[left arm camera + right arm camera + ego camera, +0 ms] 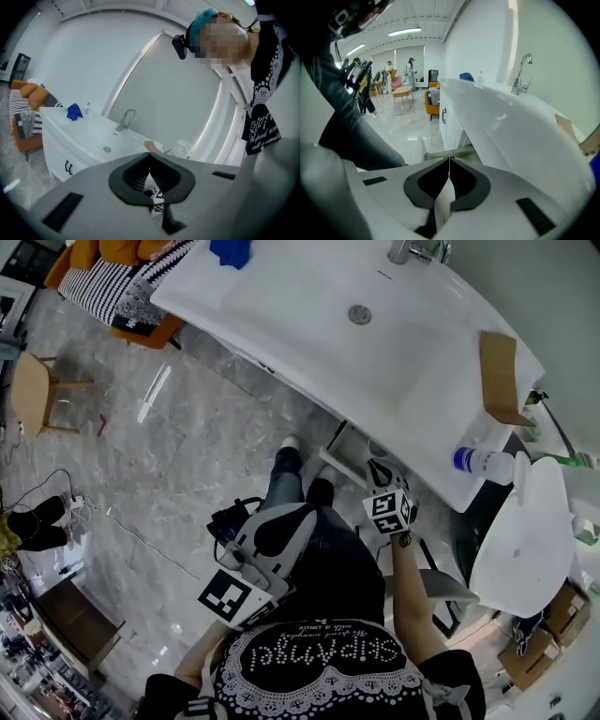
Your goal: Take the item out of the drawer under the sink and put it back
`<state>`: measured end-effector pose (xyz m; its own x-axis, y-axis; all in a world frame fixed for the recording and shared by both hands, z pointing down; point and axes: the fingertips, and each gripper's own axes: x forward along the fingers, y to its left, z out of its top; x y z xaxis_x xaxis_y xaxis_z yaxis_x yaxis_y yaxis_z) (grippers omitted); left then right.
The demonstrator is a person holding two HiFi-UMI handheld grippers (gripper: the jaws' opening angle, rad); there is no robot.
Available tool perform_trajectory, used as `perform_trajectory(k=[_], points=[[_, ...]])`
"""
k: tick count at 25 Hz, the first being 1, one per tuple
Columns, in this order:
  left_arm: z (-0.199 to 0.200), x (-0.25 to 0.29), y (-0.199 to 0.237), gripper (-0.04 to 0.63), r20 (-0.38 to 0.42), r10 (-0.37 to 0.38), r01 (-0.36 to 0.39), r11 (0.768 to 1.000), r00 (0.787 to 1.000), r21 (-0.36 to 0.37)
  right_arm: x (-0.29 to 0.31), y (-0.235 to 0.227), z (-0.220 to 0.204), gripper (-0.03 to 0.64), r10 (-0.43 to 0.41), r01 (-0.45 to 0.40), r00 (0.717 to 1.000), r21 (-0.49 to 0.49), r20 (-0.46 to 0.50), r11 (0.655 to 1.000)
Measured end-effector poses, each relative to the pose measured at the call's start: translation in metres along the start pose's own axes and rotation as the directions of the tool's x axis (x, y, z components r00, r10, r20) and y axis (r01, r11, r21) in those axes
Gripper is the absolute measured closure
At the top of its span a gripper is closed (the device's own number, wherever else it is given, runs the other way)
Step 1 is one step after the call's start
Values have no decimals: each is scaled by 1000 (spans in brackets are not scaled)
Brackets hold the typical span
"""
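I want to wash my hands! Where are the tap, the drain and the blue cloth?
Tap (125,120), left gripper view, on its upright stem.
Drain (360,314), head view, on its middle.
Blue cloth (74,111), left gripper view, on its middle.

Left gripper (150,154) closed; right gripper's (449,160) fingers (423,182) pinch a white item (443,206).

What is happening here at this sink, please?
A person holds a gripper in each hand beside the white sink vanity. The right gripper, jaws together, is above the open drawer under the sink; whether it pinches anything I cannot tell. The left gripper, also shut, is near the person's lap.
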<state>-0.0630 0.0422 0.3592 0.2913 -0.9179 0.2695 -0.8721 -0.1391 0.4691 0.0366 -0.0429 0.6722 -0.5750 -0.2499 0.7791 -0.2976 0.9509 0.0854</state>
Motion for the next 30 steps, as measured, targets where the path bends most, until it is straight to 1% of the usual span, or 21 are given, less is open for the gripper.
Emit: perform_trajectory(k=[4,10,16,21,23,26,30], points=[[1,2,0,591,15,-6,6,1000,1000,2,-26,-3,24,598,-29,21,994,80,101,997],[5,8,-6,591,41,-15,15,1000,999,5,-62,-18,51,600,-95,66,975,148,199,987],[11,14,-15,591,67,-28,26,999,997,29,-101,-24,65,600,-143,75,951,243,273,967],[20,17,-21,591,85,-41,36,998,996,58,-139,-33,77,600,-207,77,916,356,345,931],[19,17,-20,591,80,-49,43,996,996,78,-151,-38,83,600,-234,87,900,374,369,924],[24,20,-20,591,95,-51,44,996,994,78,-172,-44,91,600,-274,101,873,400,404,911],[32,22,-21,591,109,-72,61,993,991,100,-199,-46,96,600,-321,119,841,430,435,895]])
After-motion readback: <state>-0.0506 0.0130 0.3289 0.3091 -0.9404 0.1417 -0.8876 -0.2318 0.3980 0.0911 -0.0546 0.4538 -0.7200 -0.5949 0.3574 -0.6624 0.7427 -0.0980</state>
